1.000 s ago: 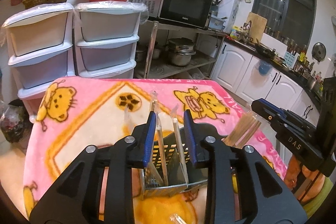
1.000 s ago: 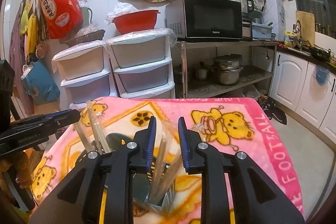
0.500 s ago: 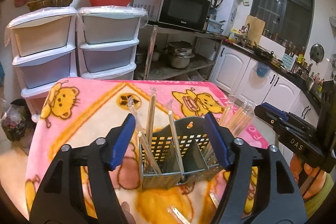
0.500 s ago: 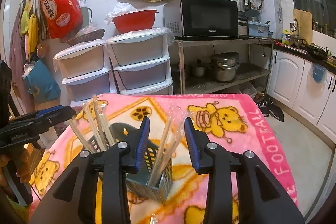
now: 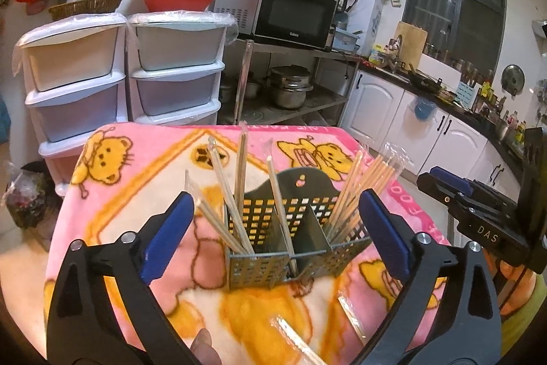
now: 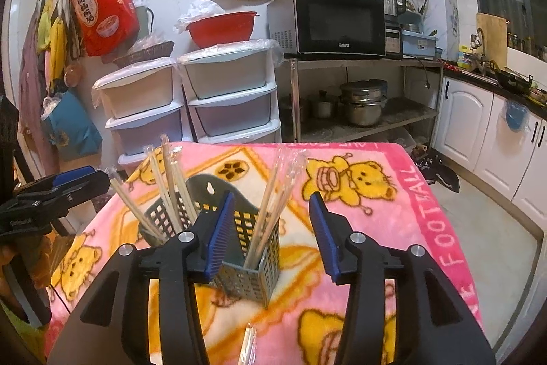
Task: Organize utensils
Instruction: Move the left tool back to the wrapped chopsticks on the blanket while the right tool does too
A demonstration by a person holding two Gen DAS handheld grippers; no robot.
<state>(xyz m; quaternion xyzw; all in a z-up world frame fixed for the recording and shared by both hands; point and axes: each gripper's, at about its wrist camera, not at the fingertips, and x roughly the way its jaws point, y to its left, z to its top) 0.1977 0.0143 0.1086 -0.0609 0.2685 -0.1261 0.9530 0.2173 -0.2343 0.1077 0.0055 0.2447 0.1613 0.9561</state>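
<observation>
On the pink blanket-covered surface (image 5: 112, 228):

Holder: a grey perforated utensil holder (image 5: 294, 245) stands upright near the middle, split into compartments.

Contents: wrapped chopsticks (image 5: 239, 194) stand in the left compartment, leaning several ways; a second bundle (image 5: 355, 194) fans out of the right compartment.

Loose items: wrapped chopsticks (image 5: 297, 341) lie flat on the surface, nearer the cameras than the holder; one more pack (image 6: 248, 344) shows at the lower edge of the right wrist view.

Left gripper (image 5: 273, 228): fingers wide apart and opening, nothing clamped; the holder sits between them in view, untouched.

Right gripper (image 6: 270, 235): fingers partly apart and opening, pressing on nothing; the right bundle rises in the gap, free.

Key relation: the loose chopsticks lie below and short of both sets of fingers, long axis running diagonally across the surface; judged nearer the left gripper.

Hidden: the near ends of the loose chopsticks are cut off by the frame edge; their count cannot be told. The holder's floor is out of sight.
</observation>
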